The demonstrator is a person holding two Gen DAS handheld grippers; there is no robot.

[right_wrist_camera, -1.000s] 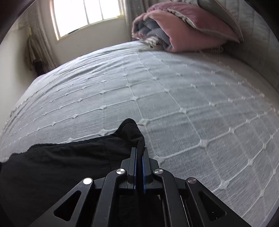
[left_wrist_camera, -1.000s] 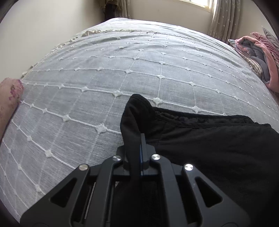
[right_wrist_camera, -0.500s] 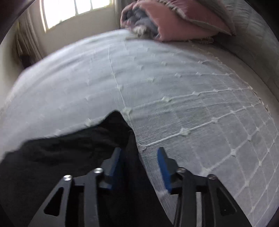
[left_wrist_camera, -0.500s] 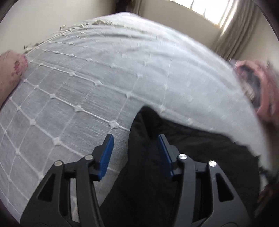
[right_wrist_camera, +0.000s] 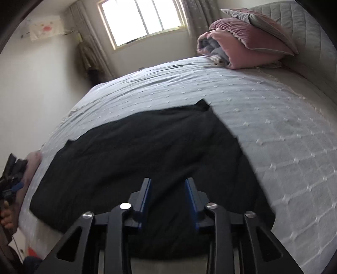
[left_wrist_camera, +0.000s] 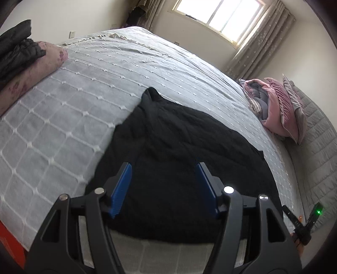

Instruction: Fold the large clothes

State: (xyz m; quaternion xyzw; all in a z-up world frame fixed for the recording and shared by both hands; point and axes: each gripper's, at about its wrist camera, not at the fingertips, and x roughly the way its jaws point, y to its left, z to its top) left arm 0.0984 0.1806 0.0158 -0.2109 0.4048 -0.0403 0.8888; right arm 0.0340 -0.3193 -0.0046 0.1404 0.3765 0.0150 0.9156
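Note:
A large black garment [left_wrist_camera: 179, 160] lies folded and flat on the grey quilted bed [left_wrist_camera: 63, 118], near its front edge. It also shows in the right wrist view [right_wrist_camera: 147, 160]. My left gripper [left_wrist_camera: 164, 181] is open and empty, raised above the garment's near left part. My right gripper [right_wrist_camera: 167, 191] is open and empty, raised above the garment's near right part. Each garment corner at the far side sticks up a little. The other gripper shows at the edge of each view, at the right in the left wrist view [left_wrist_camera: 303, 223] and at the left in the right wrist view [right_wrist_camera: 10, 179].
Pink and grey pillows and a folded blanket [right_wrist_camera: 242, 48] lie at the head of the bed by the padded headboard [right_wrist_camera: 303, 38]. A floral bolster with dark clothes [left_wrist_camera: 23, 63] lies at the left. A window [right_wrist_camera: 139, 19] and curtains stand behind the bed.
Both grippers were shut on the garment's far corners, then opened and let go. Both have pulled back and up, away from the garment, which now lies flat.

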